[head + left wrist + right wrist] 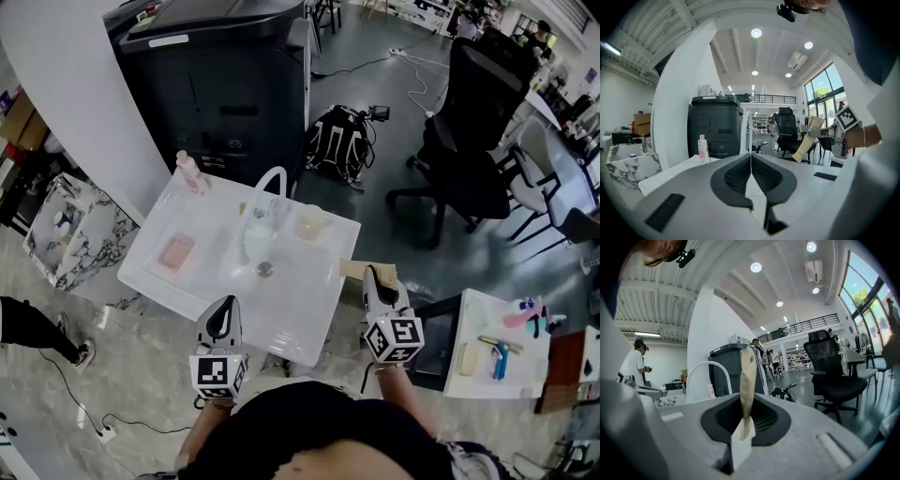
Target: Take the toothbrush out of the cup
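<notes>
Cup (pixel 312 222), pale and translucent, stands at the back right of a white washbasin unit (pixel 309 319), just right of the arched white tap (pixel 272 183). From the head view it cannot be told whether a toothbrush is in it. A round drain (pixel 265 269) sits in the bowl in front of the tap, with a pink soap dish (pixel 175 251) on the left ledge and a pink bottle (pixel 190 172) at the back left corner.

The right gripper (pixel 372 274), at the unit's right front edge, has its jaws clamped on a cream-coloured tube (pixel 747 380), white cap down between the pads and the body rising above them. The left gripper (pixel 223 309) hovers over the front edge, its jaws pressed together with nothing between them.

Behind the unit are a black copier (pixel 220 75), a black backpack (pixel 337 141) on the floor and a black office chair (pixel 469 141). A marble-patterned box (pixel 70 230) stands to the left, and a white tray (pixel 469 384) of small coloured items lies to the right.
</notes>
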Available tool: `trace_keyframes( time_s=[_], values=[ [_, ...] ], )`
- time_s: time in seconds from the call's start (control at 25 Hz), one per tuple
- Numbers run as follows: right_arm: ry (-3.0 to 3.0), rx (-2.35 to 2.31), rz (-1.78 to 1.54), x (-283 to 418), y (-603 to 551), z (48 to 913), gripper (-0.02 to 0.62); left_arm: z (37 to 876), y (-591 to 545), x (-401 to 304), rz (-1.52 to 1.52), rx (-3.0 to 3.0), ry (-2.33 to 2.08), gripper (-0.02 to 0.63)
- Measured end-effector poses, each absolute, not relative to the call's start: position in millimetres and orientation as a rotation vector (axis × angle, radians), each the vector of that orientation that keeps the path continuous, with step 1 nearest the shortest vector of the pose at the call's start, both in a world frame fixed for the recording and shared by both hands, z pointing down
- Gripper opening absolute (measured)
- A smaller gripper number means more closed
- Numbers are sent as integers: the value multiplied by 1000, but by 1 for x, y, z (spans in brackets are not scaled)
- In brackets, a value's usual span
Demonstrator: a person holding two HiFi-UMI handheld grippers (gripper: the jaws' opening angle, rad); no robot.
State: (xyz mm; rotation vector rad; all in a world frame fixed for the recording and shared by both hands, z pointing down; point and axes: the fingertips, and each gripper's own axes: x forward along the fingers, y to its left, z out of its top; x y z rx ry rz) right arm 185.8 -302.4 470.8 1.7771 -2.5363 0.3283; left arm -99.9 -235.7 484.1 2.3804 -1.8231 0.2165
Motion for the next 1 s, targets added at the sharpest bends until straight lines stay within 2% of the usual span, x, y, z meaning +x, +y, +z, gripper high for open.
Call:
trace_keyframes(
  time_s=[1.0],
  values=[
    [-2493,1761,442,174,-279,497,34,489,-240,-108,229,2372,-1829,5]
  ],
)
